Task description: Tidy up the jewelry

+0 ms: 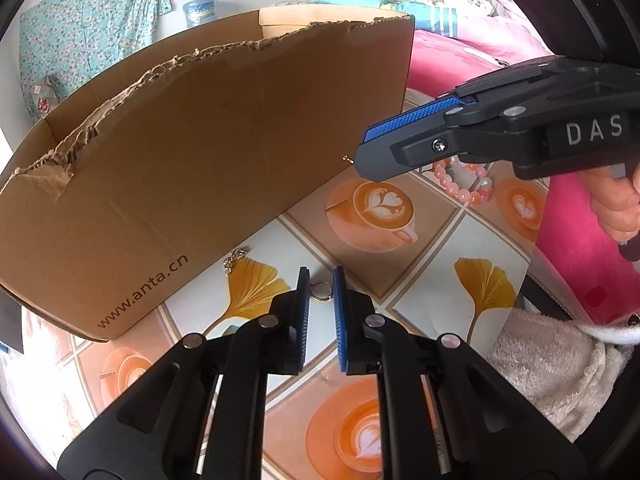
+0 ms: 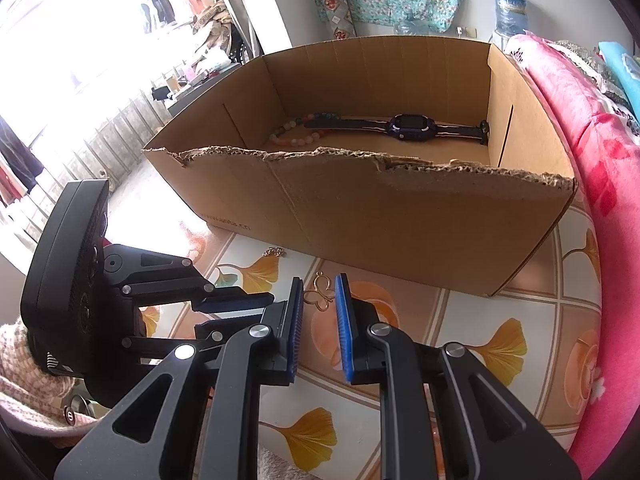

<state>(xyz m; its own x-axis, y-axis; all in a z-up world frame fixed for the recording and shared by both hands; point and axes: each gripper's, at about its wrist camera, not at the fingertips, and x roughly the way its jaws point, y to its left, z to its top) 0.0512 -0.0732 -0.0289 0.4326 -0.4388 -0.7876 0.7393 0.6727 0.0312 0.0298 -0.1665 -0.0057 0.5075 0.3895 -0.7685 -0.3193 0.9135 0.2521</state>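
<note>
In the left wrist view my left gripper [image 1: 322, 275] is low over the table, shut on a small gold ring [image 1: 322, 292] that stands between its blue pads. My right gripper [image 2: 319, 280] is shut on a gold wire butterfly pendant [image 2: 320, 295]. From the left wrist view the right gripper [image 1: 360, 158] hangs above the table by the box corner, with a bit of gold sticking out at its tip. An open cardboard box [image 2: 400, 220] with a torn front rim holds a dark watch [image 2: 412, 128] and a bead bracelet [image 2: 296, 136].
A gold chain [image 1: 236, 260] lies against the box's front wall. A pink bead bracelet [image 1: 460, 184] rests on the patterned tablecloth [image 1: 400, 264] under the right gripper. Pink bedding [image 2: 580, 128] borders the table on the right. A hand [image 1: 616, 208] holds the right gripper.
</note>
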